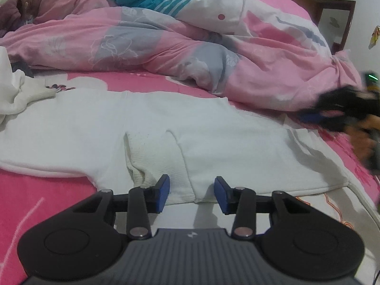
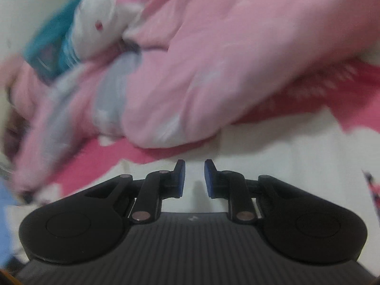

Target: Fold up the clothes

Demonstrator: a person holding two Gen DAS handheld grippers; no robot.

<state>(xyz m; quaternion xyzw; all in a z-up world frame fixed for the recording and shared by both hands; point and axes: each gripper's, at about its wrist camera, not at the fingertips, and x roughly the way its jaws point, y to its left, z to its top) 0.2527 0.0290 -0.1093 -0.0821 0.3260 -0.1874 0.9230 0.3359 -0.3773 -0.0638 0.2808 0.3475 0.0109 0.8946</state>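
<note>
The right wrist view is smeared throughout; the pink quilt shows no pattern detail, and the blue-green cloth at its left is only a streak; a pale blue patch at the left edge cannot be identified. In the left wrist view the right gripper is a dark blur cut off by the right edge; its fingers cannot be made out there; the white garment runs off the left edge, and the dark red cloth in the far corner is too small to tell.
</note>
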